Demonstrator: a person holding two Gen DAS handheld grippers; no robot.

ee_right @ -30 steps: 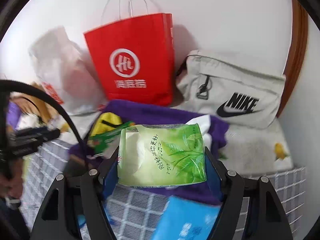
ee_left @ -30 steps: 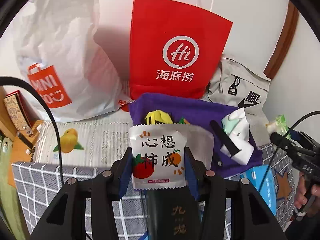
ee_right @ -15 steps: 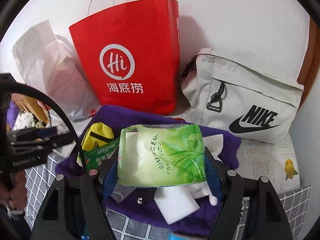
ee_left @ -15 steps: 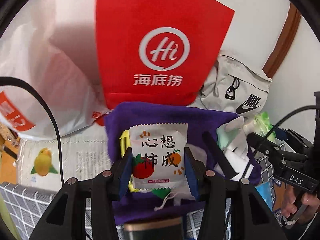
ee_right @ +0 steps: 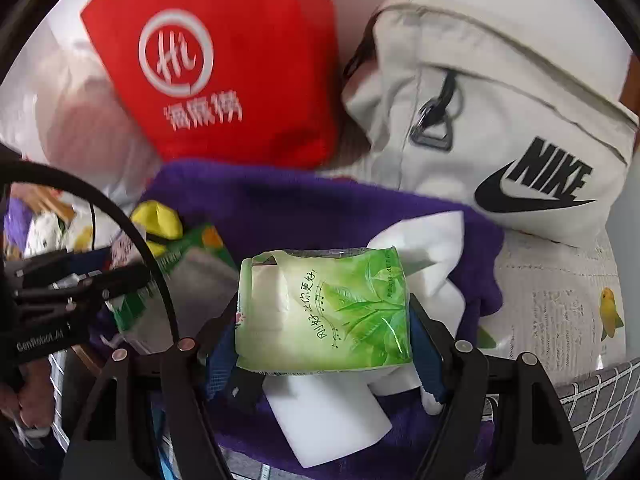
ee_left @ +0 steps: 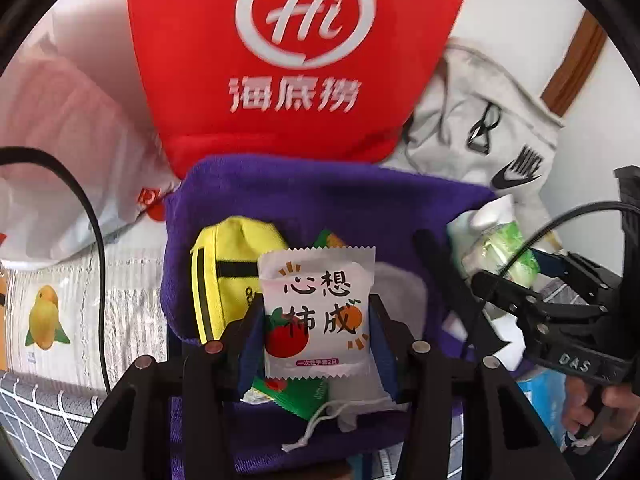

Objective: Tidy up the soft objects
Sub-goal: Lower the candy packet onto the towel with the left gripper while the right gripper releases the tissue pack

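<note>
My left gripper (ee_left: 316, 316) is shut on a white sachet (ee_left: 316, 312) printed with a tomato and an orange. It hangs over a purple cloth (ee_left: 320, 200) that holds a yellow pouch (ee_left: 228, 276), a green packet (ee_left: 298, 394) and a white drawstring bag (ee_left: 360, 396). My right gripper (ee_right: 324, 320) is shut on a green tissue pack (ee_right: 324, 312) above the same purple cloth (ee_right: 280, 208), over white foam blocks (ee_right: 324, 420). Each gripper shows in the other's view: the right gripper (ee_left: 504, 276) at the right edge, the left gripper (ee_right: 100, 276) at the left edge.
A red paper bag (ee_left: 296, 60) stands behind the cloth against the wall. A grey Nike bag (ee_right: 500, 120) lies to its right, a white plastic bag (ee_left: 68, 152) to its left. A fruit-print mat (ee_left: 80, 312) and grey checked cloth (ee_right: 592, 404) cover the surface.
Both grippers have come down and forward toward the purple cloth, each still holding its packet. The red bag and the cloth's contents now loom larger, and the two grippers have drawn closer together.
</note>
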